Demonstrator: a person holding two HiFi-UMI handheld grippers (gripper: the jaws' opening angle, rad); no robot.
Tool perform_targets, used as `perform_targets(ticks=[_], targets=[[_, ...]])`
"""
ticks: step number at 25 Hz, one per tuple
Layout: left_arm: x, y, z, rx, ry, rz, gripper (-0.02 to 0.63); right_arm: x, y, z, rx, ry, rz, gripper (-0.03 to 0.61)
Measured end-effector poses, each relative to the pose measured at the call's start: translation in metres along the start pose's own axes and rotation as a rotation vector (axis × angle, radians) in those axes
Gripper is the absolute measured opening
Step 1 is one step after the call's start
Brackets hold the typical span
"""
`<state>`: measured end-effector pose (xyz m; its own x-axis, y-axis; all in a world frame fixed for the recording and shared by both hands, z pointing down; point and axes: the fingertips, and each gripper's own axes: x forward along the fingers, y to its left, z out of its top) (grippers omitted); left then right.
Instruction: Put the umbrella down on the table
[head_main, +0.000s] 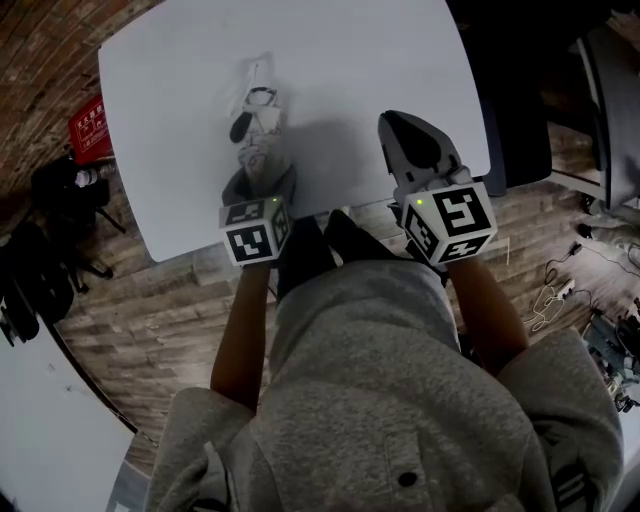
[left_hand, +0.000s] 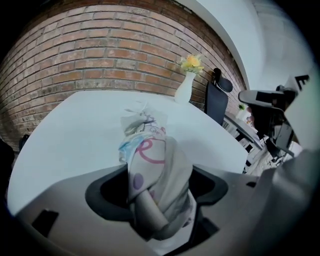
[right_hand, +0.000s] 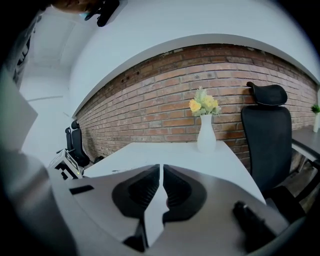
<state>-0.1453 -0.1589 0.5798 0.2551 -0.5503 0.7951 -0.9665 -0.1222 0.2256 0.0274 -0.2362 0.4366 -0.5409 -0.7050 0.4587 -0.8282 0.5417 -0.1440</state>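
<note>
A folded umbrella (head_main: 258, 120) with a pale printed canopy lies on the white table (head_main: 350, 60), pointing away from me. Its near end sits between the jaws of my left gripper (head_main: 260, 182). In the left gripper view the umbrella (left_hand: 150, 155) runs up the middle of the left gripper (left_hand: 157, 175), with dark gaps showing at both sides, so the jaws stand open around it. My right gripper (head_main: 400, 125) hovers over the table's near right part, apart from the umbrella. In the right gripper view the right gripper (right_hand: 160, 170) has its jaws closed together with nothing between them.
A white vase with yellow flowers (right_hand: 206, 130) stands at the table's far end before a brick wall. A black office chair (right_hand: 267, 135) is beside the table. A red box (head_main: 90, 128) and dark gear (head_main: 60, 220) lie on the floor at left, cables (head_main: 560, 290) at right.
</note>
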Motion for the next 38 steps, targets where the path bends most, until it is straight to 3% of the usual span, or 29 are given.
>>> perform_targets(ticks=[14, 22, 32, 33, 35, 38], targets=[[-0.025, -0.008, 0.018, 0.011, -0.060, -0.003, 0.371, -0.041, -0.014, 0.020, -0.020, -0.083, 0.002, 0.035], [-0.066, -0.016, 0.047, 0.132, -0.199, 0.109, 0.370, -0.065, -0.016, 0.029, -0.028, -0.136, 0.013, 0.035], [-0.140, -0.070, 0.084, 0.167, -0.363, 0.056, 0.365, -0.100, -0.019, 0.050, -0.060, -0.209, 0.013, 0.035], [-0.146, -0.077, 0.087, 0.167, -0.381, 0.048, 0.350, -0.103, -0.021, 0.052, -0.062, -0.215, 0.010, 0.035], [-0.159, -0.087, 0.095, 0.170, -0.422, 0.050, 0.233, -0.111, -0.025, 0.055, -0.061, -0.225, 0.006, 0.035], [-0.174, -0.099, 0.102, 0.182, -0.465, 0.076, 0.110, -0.123, -0.028, 0.056, -0.055, -0.237, 0.003, 0.035]])
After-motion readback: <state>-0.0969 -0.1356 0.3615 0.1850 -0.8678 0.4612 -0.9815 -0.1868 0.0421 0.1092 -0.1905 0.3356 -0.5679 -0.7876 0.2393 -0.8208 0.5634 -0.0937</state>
